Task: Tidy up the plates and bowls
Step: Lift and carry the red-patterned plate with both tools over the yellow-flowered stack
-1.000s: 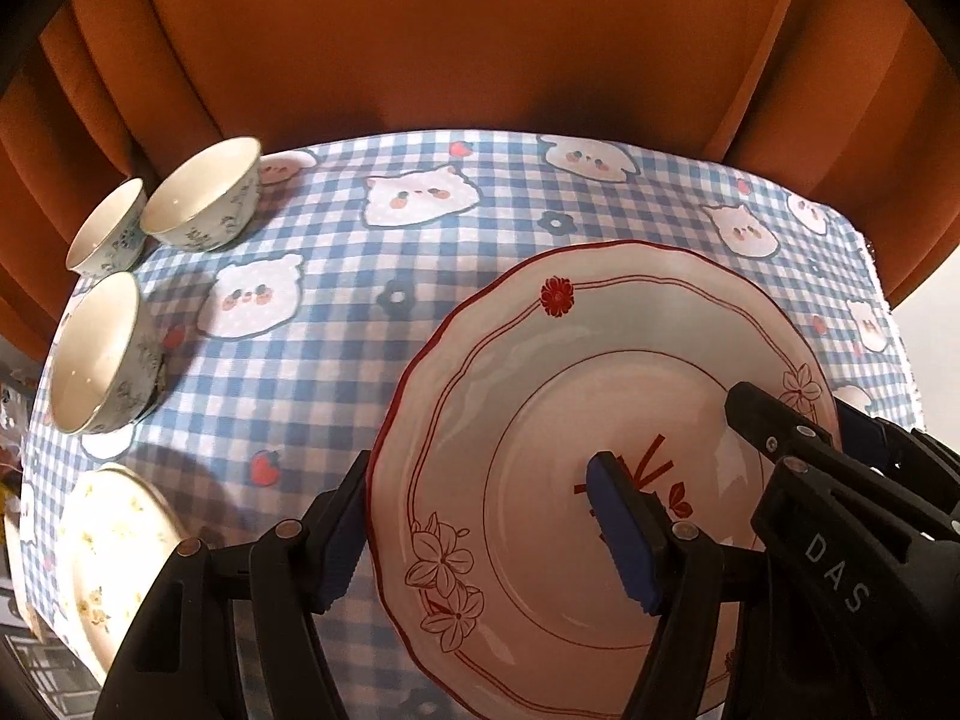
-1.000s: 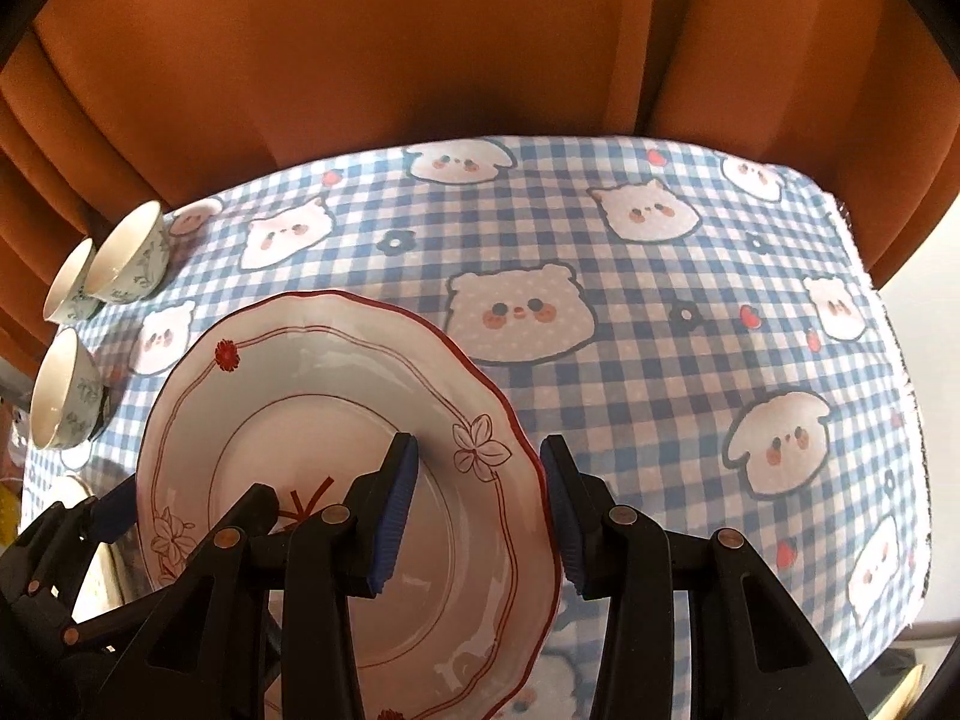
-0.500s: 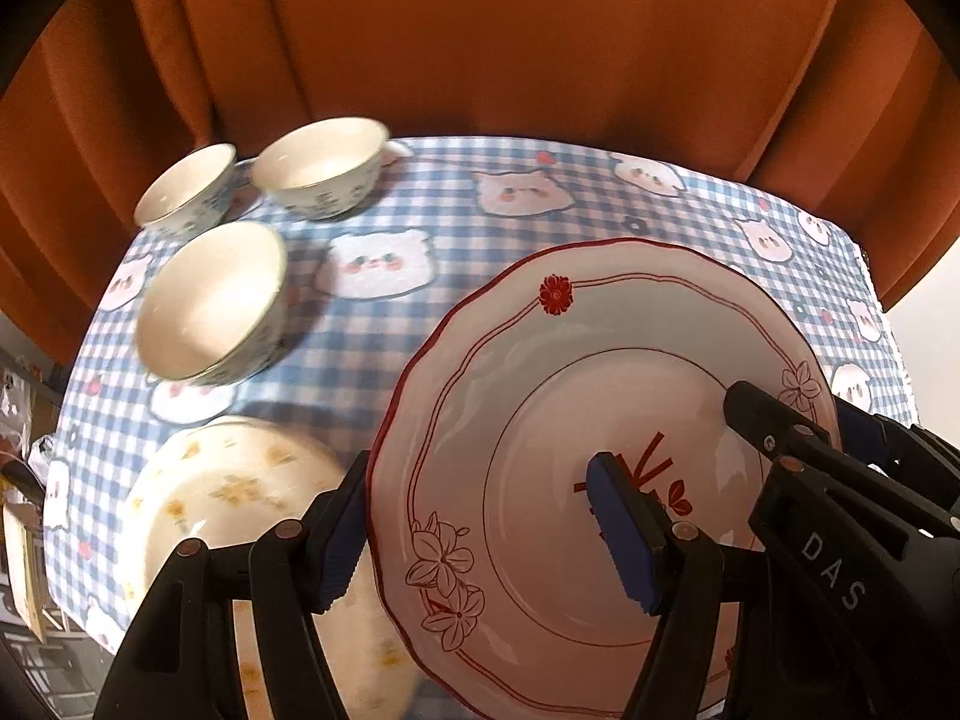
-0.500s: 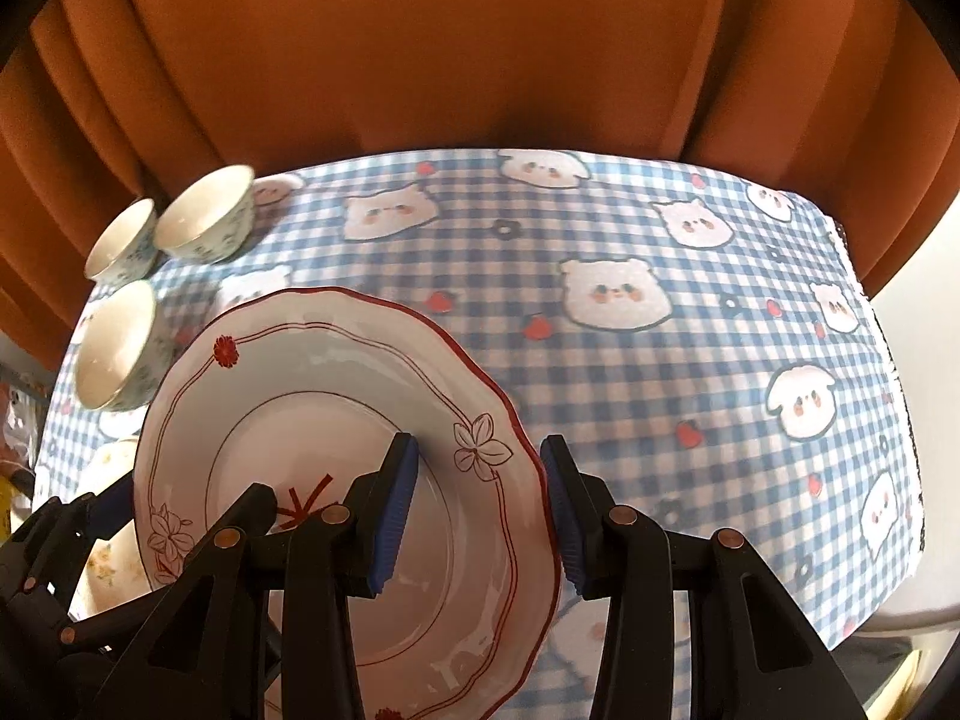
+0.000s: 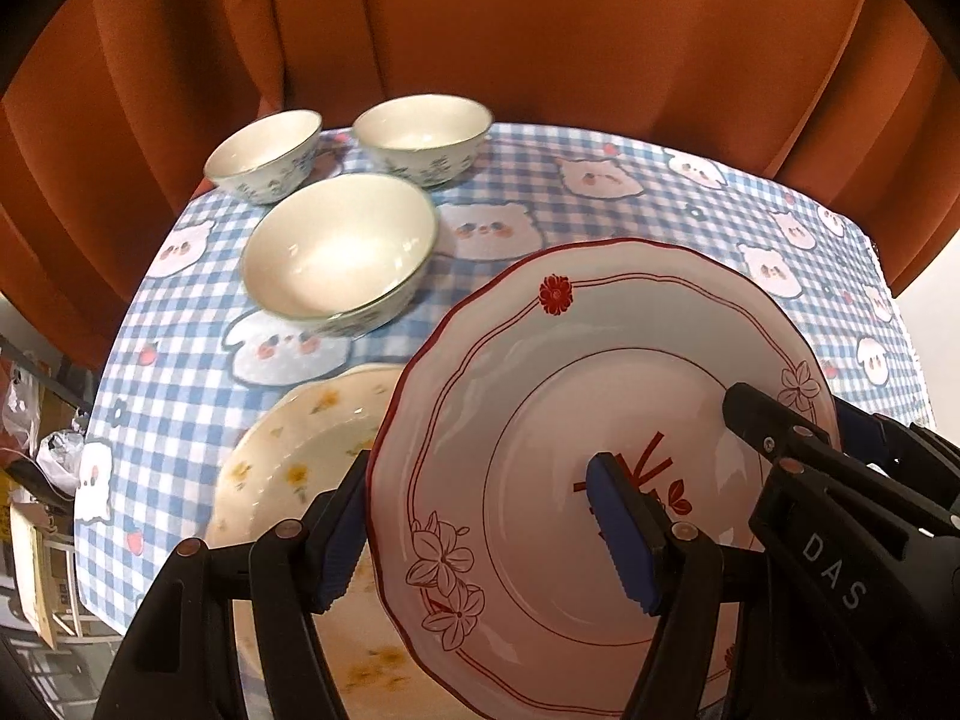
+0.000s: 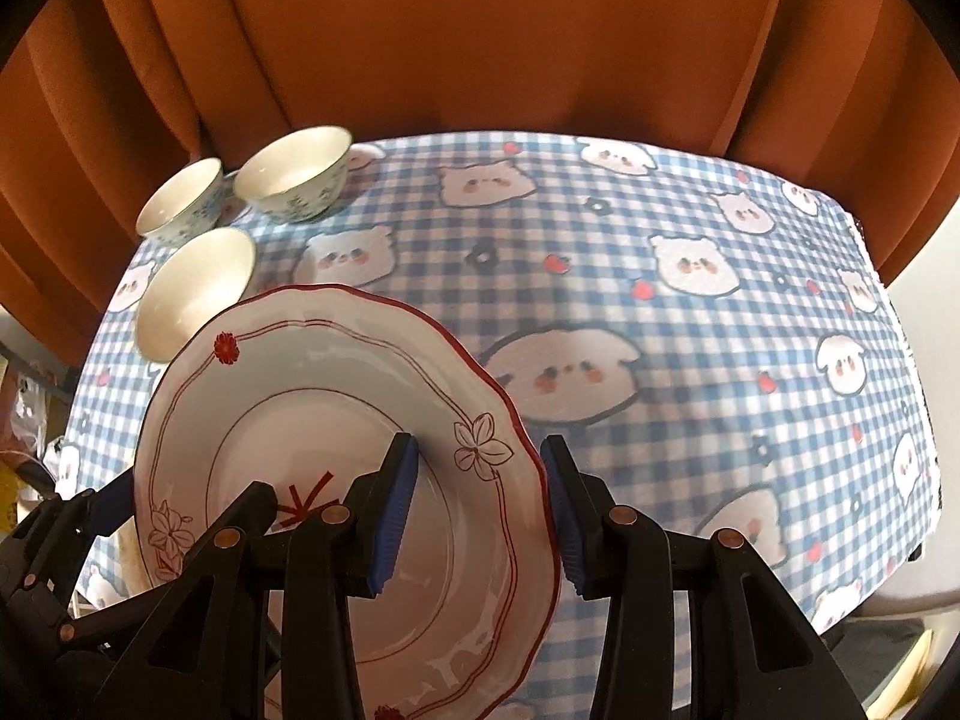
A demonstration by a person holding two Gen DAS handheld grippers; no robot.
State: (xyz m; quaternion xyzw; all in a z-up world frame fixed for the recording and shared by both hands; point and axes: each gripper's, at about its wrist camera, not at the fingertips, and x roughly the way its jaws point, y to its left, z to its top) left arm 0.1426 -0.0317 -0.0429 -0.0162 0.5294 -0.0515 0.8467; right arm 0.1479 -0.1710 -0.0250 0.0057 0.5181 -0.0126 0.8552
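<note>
Red-rimmed plate [image 5: 600,420] is held off the worktop [image 6: 690,240] by both grippers. Left hand-held gripper [image 5: 480,531] straddles the plate's left rim, jaws at a medium gap, 1 pad outside the edge and 1 on the plate face. Right hand-held gripper [image 6: 480,516] is set narrower across the right rim; pads look to be pinching it.

What changed: 1 second ago the left wrist view showed the bowls at the far left edge and only a sliver of the yellow-flowered plate [image 5: 288,468]. Now the bowls sit upper left to centre, and the flowered plate lies at lower left, partly under the red-rimmed plate's left edge. Both grips match the earlier frames. So the plate has been carried sideways toward the other dishes. Likely step: stacking it on the flowered plate, not yet set down.

Around: large bowl [image 5: 339,249] just above the flowered plate in the frame, 2 small bowls [image 5: 264,153] [image 5: 423,135] behind it near the orange curtain [image 5: 540,30]. Checked cloth at right is bare of dishes.

In the way: the large bowl sits near the drop spot, so the plate's far rim could clip it. The left hand-held gripper's outer finger hangs over the flowered plate and may touch it on lowering.
</note>
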